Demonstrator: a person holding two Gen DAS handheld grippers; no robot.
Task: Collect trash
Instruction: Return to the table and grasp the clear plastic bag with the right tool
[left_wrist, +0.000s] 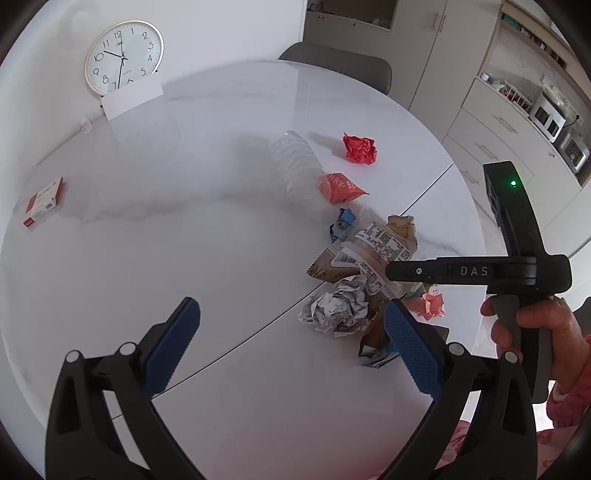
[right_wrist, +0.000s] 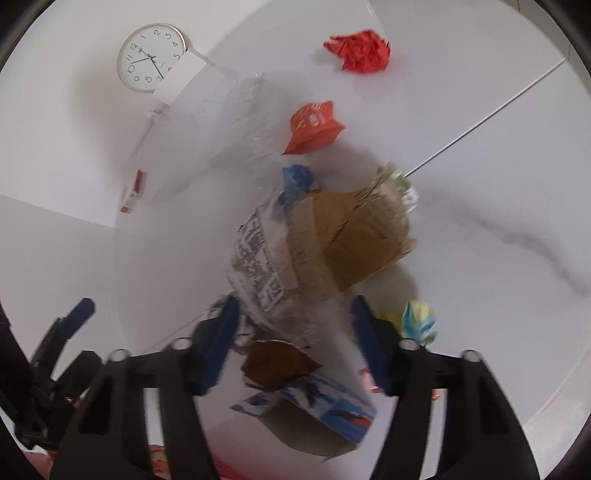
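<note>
A pile of trash lies on the white round table (left_wrist: 147, 258): a brown wrapper with a white label (left_wrist: 373, 251), a crumpled newspaper ball (left_wrist: 336, 308), a pink paper ball (left_wrist: 430, 304), a blue wrapper (left_wrist: 343, 223), an orange packet (left_wrist: 340, 188), a clear plastic bottle (left_wrist: 295, 162) and a red paper ball (left_wrist: 360, 147). My left gripper (left_wrist: 291, 332) is open and empty, just left of the pile. My right gripper (right_wrist: 291, 332) is open, its jaws astride the labelled brown wrapper (right_wrist: 332, 243), above a blue printed wrapper (right_wrist: 325, 406). The right gripper's body (left_wrist: 476, 271) hangs over the pile.
A red and white box (left_wrist: 44, 201) lies at the table's far left. A clock (left_wrist: 123, 55) leans on the wall behind a white card (left_wrist: 131, 99). A grey chair (left_wrist: 340, 66) stands behind the table. Kitchen cabinets (left_wrist: 517, 122) stand to the right. A yellow-blue wrapper (right_wrist: 417, 321) lies by the right finger.
</note>
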